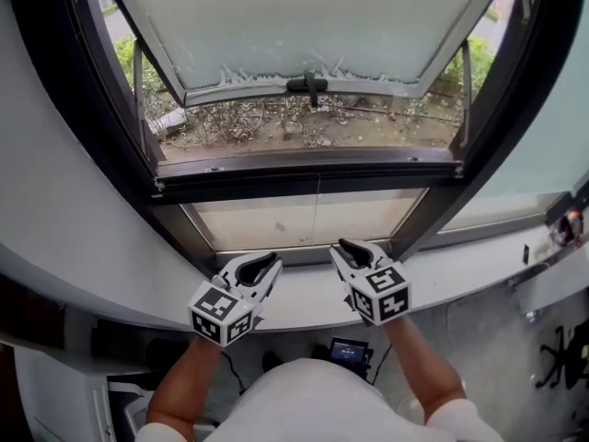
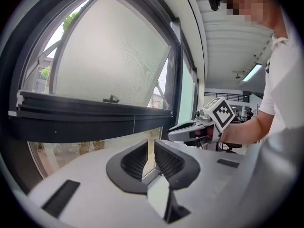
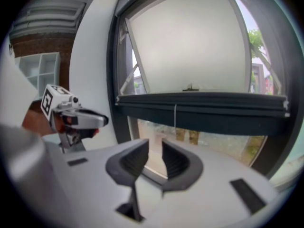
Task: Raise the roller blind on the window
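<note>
The left hand-held gripper [image 1: 269, 263] is clenched, with nothing between its jaws. On the right hand-held gripper [image 1: 346, 246] a narrow gap is shown between the jaws, also empty. Both are held side by side just above the white windowsill [image 1: 460, 279], pointed at the lower pane.

Beyond them lies the dark horizontal crossbar [image 1: 304, 175], and a thin pale cord [image 3: 175, 114] is seen hanging from its middle. The roller blind itself cannot be made out with certainty, and that cord is judged its likeliest part. The cord is expected to be light, limp and slippery, best pinched low and drawn steadily.

The top of the window, where a roll would be mounted, is cut off in the head view above the tilted frosted sash [image 1: 313, 17].
</note>
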Demonstrator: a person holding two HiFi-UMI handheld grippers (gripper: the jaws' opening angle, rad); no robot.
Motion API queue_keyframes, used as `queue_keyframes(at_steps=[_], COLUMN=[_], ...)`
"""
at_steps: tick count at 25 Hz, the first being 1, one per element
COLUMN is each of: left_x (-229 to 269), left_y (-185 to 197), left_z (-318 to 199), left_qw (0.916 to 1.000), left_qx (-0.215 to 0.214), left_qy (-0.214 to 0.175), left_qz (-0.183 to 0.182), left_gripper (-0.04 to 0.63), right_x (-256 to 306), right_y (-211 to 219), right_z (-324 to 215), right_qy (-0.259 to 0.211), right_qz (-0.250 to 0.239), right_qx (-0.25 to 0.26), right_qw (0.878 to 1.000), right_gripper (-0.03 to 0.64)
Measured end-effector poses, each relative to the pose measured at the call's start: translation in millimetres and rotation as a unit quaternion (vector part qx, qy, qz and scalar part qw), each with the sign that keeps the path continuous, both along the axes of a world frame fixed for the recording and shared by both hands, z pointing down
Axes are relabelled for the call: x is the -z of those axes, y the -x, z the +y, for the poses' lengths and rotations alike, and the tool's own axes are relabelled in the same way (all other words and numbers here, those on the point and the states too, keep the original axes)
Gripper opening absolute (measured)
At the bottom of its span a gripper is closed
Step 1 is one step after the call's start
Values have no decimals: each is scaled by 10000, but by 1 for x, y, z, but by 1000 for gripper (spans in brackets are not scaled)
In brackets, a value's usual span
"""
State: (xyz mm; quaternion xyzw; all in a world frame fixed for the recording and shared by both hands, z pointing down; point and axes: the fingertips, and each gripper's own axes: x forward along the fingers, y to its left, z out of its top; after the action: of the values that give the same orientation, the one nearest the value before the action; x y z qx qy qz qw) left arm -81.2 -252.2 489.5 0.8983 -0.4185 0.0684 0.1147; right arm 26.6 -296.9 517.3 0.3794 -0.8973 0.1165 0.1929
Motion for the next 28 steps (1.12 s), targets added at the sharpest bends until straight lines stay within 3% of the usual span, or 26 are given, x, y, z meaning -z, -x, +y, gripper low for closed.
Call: queue_keyframes(at_steps=[16, 28], left_x=[21, 19], left_y=[7, 14], left_z=[-55, -96], left_qw=[9939, 9662], left_qx=[9, -143], left_qy=[-500, -925], left_qz=[-987, -2400], left_gripper=[86, 149], right_x=[28, 42], right_y=[-5, -4], right_z=[-58, -102], right_qy=[-815, -1536], right_qz=[906, 2097], right_qx=[142, 334], right_qw=[9924, 9651], right_gripper=[104, 132])
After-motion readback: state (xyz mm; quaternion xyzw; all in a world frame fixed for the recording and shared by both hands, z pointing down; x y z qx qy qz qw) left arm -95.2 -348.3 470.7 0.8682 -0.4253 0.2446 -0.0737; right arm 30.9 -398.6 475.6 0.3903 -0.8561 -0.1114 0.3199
